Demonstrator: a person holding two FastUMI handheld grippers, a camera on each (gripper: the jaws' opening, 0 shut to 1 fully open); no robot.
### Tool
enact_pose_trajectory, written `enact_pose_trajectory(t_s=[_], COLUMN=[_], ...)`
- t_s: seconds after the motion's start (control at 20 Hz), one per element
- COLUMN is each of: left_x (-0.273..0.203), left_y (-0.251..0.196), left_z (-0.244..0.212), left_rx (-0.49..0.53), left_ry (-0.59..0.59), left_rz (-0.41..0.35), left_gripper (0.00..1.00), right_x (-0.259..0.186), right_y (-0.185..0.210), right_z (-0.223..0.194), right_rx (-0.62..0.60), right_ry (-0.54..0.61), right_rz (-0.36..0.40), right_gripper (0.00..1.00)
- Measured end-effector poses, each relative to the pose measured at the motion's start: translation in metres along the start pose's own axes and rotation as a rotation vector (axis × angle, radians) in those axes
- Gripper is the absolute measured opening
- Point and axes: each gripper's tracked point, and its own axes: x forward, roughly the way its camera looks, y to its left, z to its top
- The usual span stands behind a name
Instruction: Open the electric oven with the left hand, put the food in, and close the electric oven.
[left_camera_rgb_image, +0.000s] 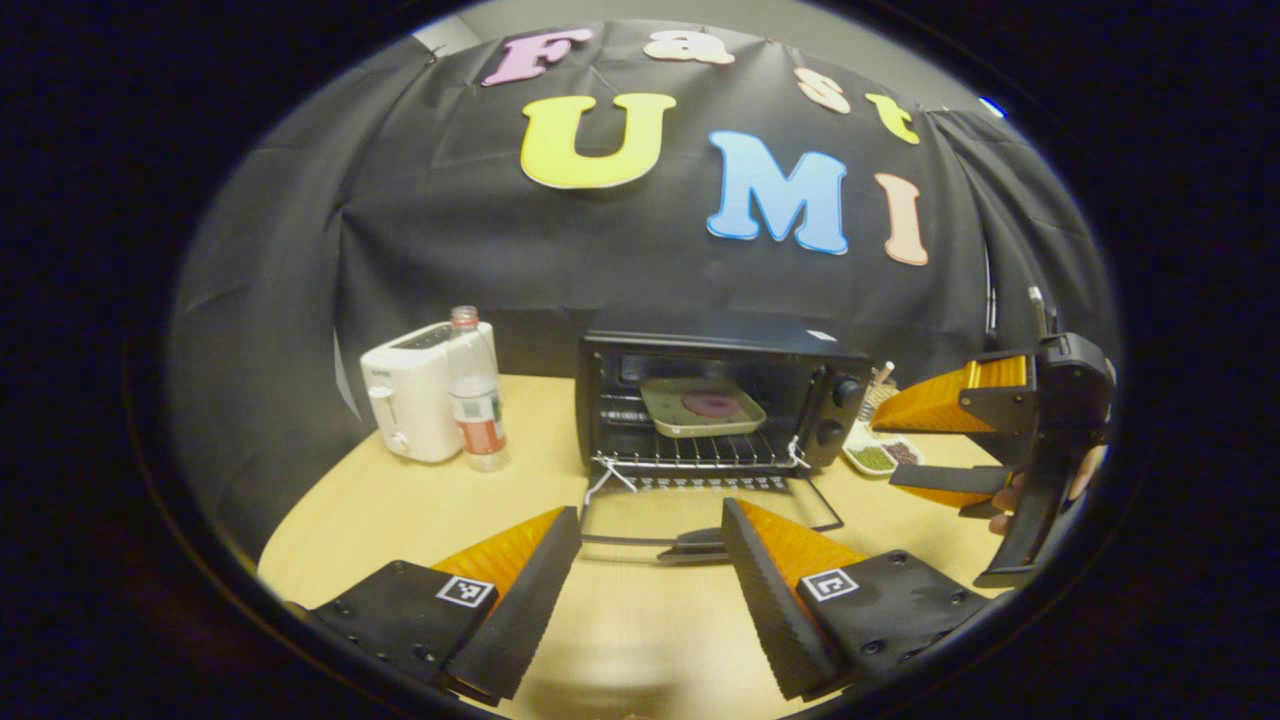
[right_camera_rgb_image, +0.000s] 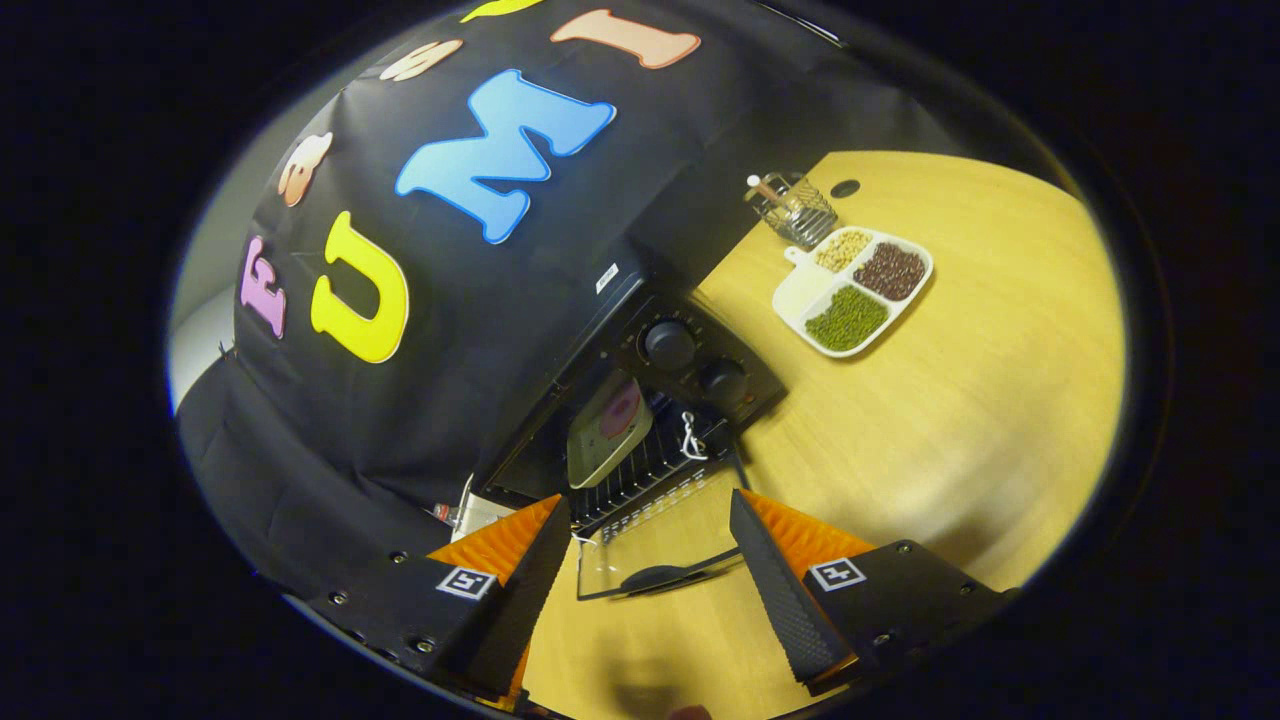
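Observation:
The black electric oven (left_camera_rgb_image: 715, 400) stands on the wooden table with its glass door (left_camera_rgb_image: 700, 515) folded down flat. Inside, on the wire rack (left_camera_rgb_image: 690, 455), rests a pale tray (left_camera_rgb_image: 700, 405) with a round purplish food piece (left_camera_rgb_image: 710, 403). My left gripper (left_camera_rgb_image: 650, 560) hangs open just in front of the door handle (left_camera_rgb_image: 695, 545), nothing between its fingers. My right gripper (left_camera_rgb_image: 925, 440), held by a hand, is open at the oven's right. In the right gripper view the oven (right_camera_rgb_image: 640, 400), tray (right_camera_rgb_image: 607, 430) and lowered door (right_camera_rgb_image: 655, 550) sit ahead of the open right gripper (right_camera_rgb_image: 650, 560).
A white toaster (left_camera_rgb_image: 415, 400) and a clear bottle (left_camera_rgb_image: 475, 395) stand left of the oven. Right of it lies a white divided dish of beans (right_camera_rgb_image: 855, 290) beside a glass jar (right_camera_rgb_image: 795, 210). Bare tabletop (right_camera_rgb_image: 950, 400) spreads to the right and front.

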Motion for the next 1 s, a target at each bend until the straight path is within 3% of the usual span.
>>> enact_pose_trajectory(t_s=[0.05,0.2,0.25,0.35,0.4,0.45,0.55,0.8,0.95,1.0], left_x=[0.006,0.026,0.033,0.048,0.055,0.059,0.072,0.095,0.100,0.098], left_y=[-0.007,-0.026,-0.030,-0.040,-0.044,-0.046,-0.051,-0.062,-0.063,-0.062], left_z=[-0.010,-0.035,-0.045,-0.063,-0.071,-0.077,-0.089,-0.110,-0.113,-0.116], left_rx=[0.001,0.002,0.003,-0.001,-0.002,0.006,0.027,0.033,0.051,0.068], left_ry=[0.026,0.091,0.117,0.170,0.195,0.210,0.236,0.300,0.295,0.299], left_rz=[-0.017,-0.049,-0.052,-0.063,-0.070,-0.075,-0.079,-0.084,-0.062,-0.056], left_gripper=[0.96,0.96,1.00,0.92,1.00,0.92,1.00,0.96,1.00,0.96], right_x=[-0.010,-0.038,-0.046,-0.063,-0.071,-0.077,-0.091,-0.118,-0.124,-0.125], right_y=[-0.006,-0.028,-0.033,-0.044,-0.050,-0.056,-0.066,-0.084,-0.089,-0.091], right_z=[0.004,0.018,0.024,0.036,0.039,0.042,0.051,0.069,0.071,0.072], right_rx=[-0.045,-0.174,-0.211,-0.263,-0.282,-0.291,-0.304,-0.412,-0.418,-0.412], right_ry=[-0.014,-0.053,-0.070,-0.102,-0.111,-0.113,-0.123,-0.162,-0.163,-0.167], right_rz=[-0.014,-0.073,-0.088,-0.123,-0.141,-0.160,-0.193,-0.267,-0.290,-0.295], right_gripper=[0.98,0.98,0.98,0.98,0.98,0.98,0.98,0.98,0.98,0.98])
